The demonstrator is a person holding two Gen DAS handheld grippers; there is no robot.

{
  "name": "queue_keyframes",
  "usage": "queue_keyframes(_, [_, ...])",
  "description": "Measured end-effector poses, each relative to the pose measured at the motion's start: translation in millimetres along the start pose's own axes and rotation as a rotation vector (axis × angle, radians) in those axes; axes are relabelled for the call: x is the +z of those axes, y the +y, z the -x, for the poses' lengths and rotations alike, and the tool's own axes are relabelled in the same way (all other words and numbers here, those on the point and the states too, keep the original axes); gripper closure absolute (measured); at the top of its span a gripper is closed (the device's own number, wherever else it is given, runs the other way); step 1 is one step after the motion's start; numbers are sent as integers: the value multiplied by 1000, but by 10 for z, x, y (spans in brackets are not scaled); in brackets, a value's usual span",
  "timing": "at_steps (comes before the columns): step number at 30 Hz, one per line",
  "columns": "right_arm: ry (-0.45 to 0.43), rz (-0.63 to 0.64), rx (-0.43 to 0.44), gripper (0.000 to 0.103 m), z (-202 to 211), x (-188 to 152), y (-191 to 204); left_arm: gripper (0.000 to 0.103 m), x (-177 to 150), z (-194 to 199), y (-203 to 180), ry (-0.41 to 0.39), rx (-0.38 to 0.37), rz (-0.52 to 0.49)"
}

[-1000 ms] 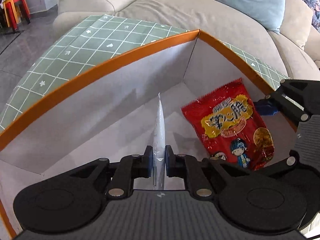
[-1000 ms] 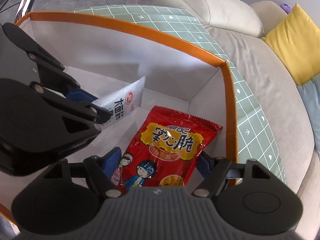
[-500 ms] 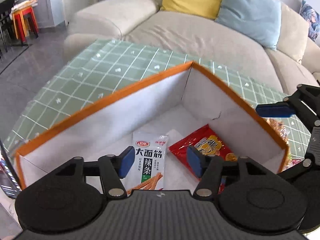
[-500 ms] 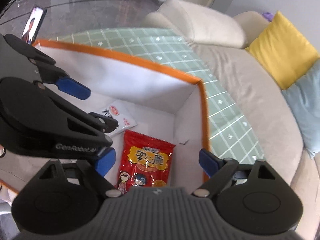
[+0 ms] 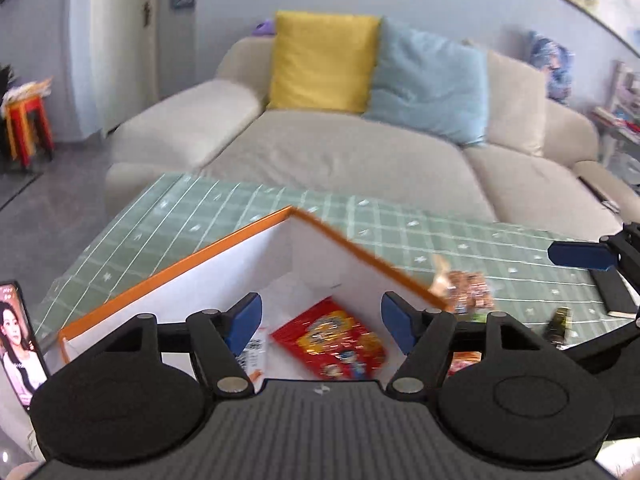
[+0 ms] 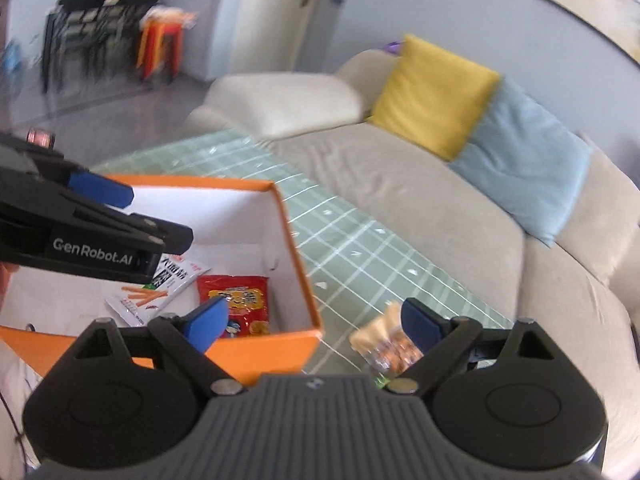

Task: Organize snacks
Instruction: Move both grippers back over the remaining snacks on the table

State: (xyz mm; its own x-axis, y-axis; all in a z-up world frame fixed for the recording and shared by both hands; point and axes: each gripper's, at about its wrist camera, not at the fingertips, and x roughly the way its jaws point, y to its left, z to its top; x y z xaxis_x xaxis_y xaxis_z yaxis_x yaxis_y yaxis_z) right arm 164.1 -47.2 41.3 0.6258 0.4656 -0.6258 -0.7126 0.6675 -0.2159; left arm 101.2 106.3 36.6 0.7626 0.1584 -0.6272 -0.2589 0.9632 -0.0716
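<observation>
Starting at the far left of my L wrist view: a phone (image 5: 18,344) stands propped near the table's left edge, a woman's photo on its screen. Next to it sits the orange-rimmed box (image 5: 180,264) w/ white inner walls, on the green grid tablecloth (image 5: 224,216).

My left gripper (image 5: 320,326) hangs above the box w/ its blue pads spread wide, nothing between them. Under it, on the box floor, lies the white spicy-strip packet (image 6: 160,284) (carrot-like sticks printed on it, label side up), and just right of that the red snack bag (image 5: 332,338) w/ cartoon kids, flat, toward the box's right wall. From the R wrist view the two look to be touching at their near edges, but the blur leaves me unsure.

My right gripper (image 6: 316,320) is also wide apart and empty, held over the box's near right corner. Outside the box, close beside that corner on the cloth, lies a clear packet of brownish snacks (image 6: 390,344), partly behind my right pad. Further right in the L view a small dark wrapped item (image 5: 558,324) and a dark flat object (image 5: 614,294) lie toward the table's right edge; too blurred to name.

Behind the table: beige sofa (image 5: 340,152), yellow cushion (image 5: 322,66), light-blue cushion (image 5: 430,80).
</observation>
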Motion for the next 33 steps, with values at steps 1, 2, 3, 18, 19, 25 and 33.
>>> queue_keyframes(1, [-16, -33, -12, 11, 90, -56, -47, 22, -15, 45, -64, -14, -18, -14])
queue_keyframes(2, [-28, -67, -21, 10, 176, -113, -92, 22, -33, 83, -122, -23, -37, -26])
queue_keyframes(3, [-40, -104, -29, 9, 266, -176, -146, 22, -53, 112, -187, -27, -62, -42])
queue_keyframes(18, [-96, -453, -270, 8, 935, -1364, -534, 30, -545, 143, -916, 0, -232, -236])
queue_keyframes(19, [-85, -462, -287, 8, 911, -1418, -550, 31, -579, 128, -958, 2, -236, -249])
queue_keyframes(25, [-16, -524, -336, 8, 782, -1758, -659, 32, -816, 26, -1079, 37, -275, -274])
queue_keyframes(33, [80, -552, -330, 9, 497, -2100, -790, 31, -1042, -230, -1140, 88, -296, -309])
